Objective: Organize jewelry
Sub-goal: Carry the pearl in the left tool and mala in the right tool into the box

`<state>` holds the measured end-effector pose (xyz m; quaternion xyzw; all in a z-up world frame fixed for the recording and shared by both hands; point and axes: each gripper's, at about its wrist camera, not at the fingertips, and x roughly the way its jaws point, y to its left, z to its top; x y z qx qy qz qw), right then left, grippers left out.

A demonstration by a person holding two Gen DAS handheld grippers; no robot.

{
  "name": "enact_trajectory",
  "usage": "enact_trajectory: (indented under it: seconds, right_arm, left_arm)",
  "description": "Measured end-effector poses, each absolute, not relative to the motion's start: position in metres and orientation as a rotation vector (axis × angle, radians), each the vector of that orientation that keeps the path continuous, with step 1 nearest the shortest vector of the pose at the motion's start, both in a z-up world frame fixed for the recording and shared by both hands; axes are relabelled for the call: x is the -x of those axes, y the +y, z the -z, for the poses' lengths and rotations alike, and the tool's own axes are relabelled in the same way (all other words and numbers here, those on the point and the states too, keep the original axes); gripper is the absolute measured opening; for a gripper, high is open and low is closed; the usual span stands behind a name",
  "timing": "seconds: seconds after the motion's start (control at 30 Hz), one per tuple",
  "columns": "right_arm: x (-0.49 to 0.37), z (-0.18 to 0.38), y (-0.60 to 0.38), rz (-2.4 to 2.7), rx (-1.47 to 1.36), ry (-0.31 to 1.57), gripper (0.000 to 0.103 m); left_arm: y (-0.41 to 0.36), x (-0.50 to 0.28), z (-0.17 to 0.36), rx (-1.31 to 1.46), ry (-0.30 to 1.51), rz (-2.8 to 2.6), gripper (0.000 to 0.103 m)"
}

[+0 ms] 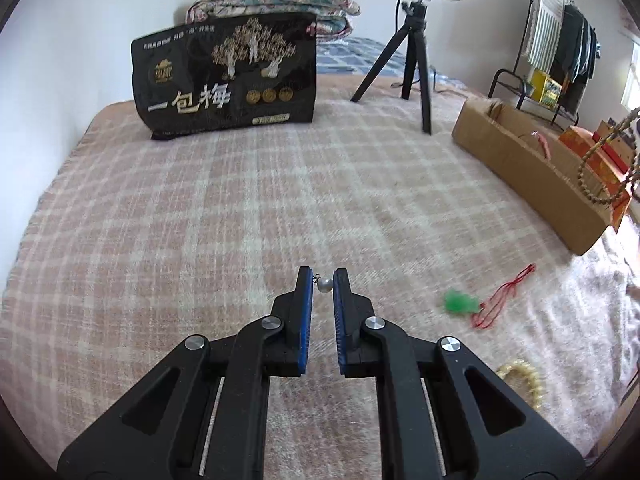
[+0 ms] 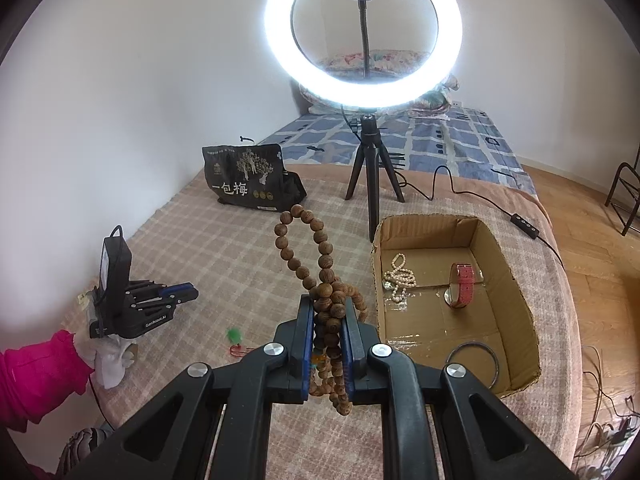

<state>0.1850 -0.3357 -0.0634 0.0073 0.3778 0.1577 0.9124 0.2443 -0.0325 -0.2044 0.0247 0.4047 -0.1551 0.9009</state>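
Observation:
My left gripper (image 1: 322,280) has its jaws a small gap apart, and a small pearl earring (image 1: 324,285) hangs from the left pad by its hook, above the checked blanket. My right gripper (image 2: 328,306) is shut on a wooden bead necklace (image 2: 320,248), whose loop hangs near the open cardboard box (image 2: 516,300); the beads also show in the left wrist view (image 1: 600,160). In the box lie a pearl necklace (image 2: 400,278), a red watch (image 2: 464,284) and a dark bangle (image 2: 474,364). A green pendant on red cord (image 1: 464,302) and a pale bead bracelet (image 1: 520,380) lie on the blanket.
A black snack bag (image 1: 228,80) stands at the back of the bed. A ring light (image 2: 362,36) on a tripod (image 2: 370,168) stands beside the box, its cable (image 2: 532,228) trailing right. The bed's right edge drops to a wooden floor (image 2: 592,264).

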Motion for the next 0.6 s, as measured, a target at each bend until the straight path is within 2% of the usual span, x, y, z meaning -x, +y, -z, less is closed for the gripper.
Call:
enact_trajectory:
  seconds: [0.6]
  right_arm:
    - [-0.187,0.055,-0.391,-0.212,-0.041,0.745,0.010]
  left_arm:
    - [-0.134,-0.252,0.123,-0.061,0.691,0.526,0.008]
